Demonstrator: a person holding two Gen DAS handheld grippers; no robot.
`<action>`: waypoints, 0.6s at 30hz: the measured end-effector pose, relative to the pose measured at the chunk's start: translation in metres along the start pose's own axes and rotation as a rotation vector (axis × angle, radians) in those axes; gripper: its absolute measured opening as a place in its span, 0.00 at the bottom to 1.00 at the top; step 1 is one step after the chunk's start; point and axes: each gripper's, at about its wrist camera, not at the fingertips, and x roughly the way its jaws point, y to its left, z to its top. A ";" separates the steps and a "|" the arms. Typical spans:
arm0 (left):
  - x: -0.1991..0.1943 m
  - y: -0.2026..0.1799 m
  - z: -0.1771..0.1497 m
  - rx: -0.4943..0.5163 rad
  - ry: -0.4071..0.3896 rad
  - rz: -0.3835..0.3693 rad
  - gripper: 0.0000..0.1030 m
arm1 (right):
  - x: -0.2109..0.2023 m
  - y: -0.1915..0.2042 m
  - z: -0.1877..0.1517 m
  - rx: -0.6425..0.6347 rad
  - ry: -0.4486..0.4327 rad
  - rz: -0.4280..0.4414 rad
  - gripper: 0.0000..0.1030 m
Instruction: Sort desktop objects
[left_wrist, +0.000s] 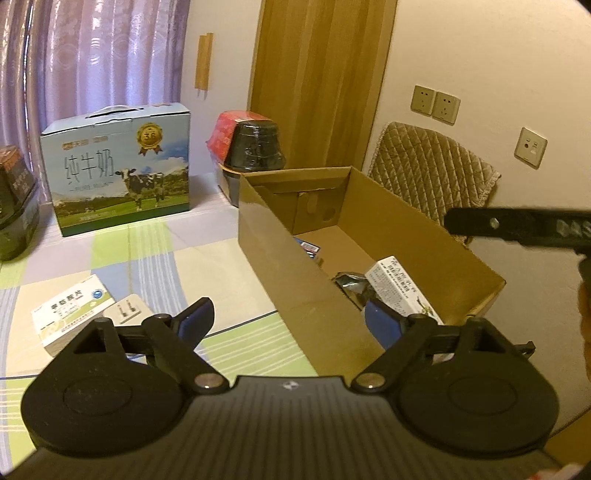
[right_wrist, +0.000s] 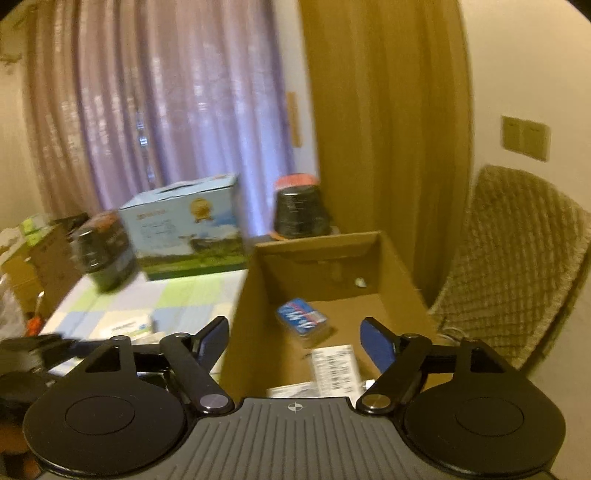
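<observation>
Both the left gripper (left_wrist: 290, 321) and the right gripper (right_wrist: 293, 338) are spread wide with nothing between their fingers, each hanging over the near end of the cardboard box (left_wrist: 280, 258). Inside the box lie a white carton (left_wrist: 400, 290), a dark foil packet (left_wrist: 349, 286) and a blue pack (right_wrist: 301, 319). To its left, on the checked tablecloth (left_wrist: 207, 266), a white and green medicine box (left_wrist: 70, 308) rests beside a small plug box (left_wrist: 125, 308).

Checked tablecloth (left_wrist: 155, 258): cartons, medicine boxes.
</observation>
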 end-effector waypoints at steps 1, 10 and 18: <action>-0.001 0.002 0.000 0.000 0.000 0.007 0.84 | -0.002 0.007 -0.002 -0.013 -0.003 0.016 0.75; -0.024 0.032 -0.008 -0.002 0.003 0.067 0.90 | -0.005 0.049 -0.010 -0.056 0.001 0.094 0.78; -0.057 0.098 -0.022 -0.080 0.021 0.188 0.99 | -0.003 0.076 -0.021 -0.058 0.005 0.146 0.85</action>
